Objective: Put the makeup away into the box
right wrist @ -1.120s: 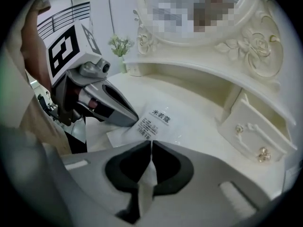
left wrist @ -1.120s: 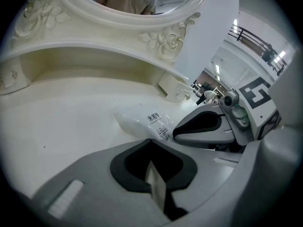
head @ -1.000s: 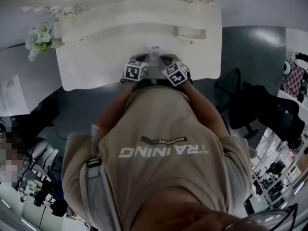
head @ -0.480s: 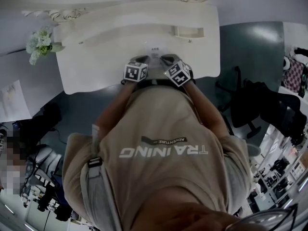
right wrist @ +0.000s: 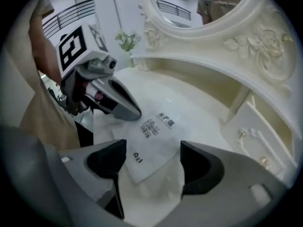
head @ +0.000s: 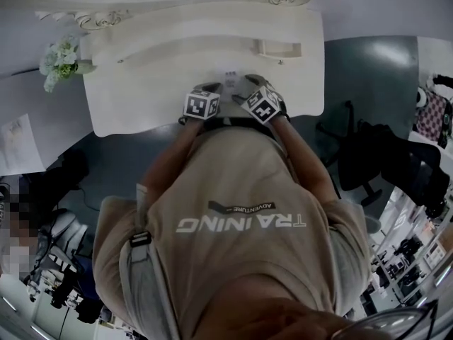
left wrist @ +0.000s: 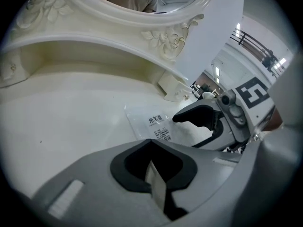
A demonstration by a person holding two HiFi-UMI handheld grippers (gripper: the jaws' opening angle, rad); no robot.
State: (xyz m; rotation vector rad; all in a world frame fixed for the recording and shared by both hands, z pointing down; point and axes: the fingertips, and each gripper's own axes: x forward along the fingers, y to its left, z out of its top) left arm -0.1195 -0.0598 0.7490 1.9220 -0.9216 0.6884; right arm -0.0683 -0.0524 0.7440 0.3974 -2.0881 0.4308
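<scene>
A flat white packet [head: 228, 77] with dark print lies on the white vanity table [head: 141, 98], just ahead of both grippers. My left gripper [head: 212, 88] is shut, with a thin white edge of the packet [left wrist: 152, 123] pinched between its pads [left wrist: 156, 183]. In the right gripper view it [right wrist: 129, 111] rests on the packet's left part. My right gripper [head: 248, 83] has just been opening. Its jaws now stand wide, one on each side of the packet's near corner [right wrist: 144, 150], and do not press on it.
A small white drawer box [head: 279, 47] stands at the back right of the tabletop, under the carved mirror frame [right wrist: 255, 37]. A vase of flowers [head: 60, 57] stands off the table's left end. A dark chair [head: 364, 154] is on the floor at right.
My right gripper's jaws have parted; they were together before. Both hands have stayed where they were, and the packet lies in the same spot.
</scene>
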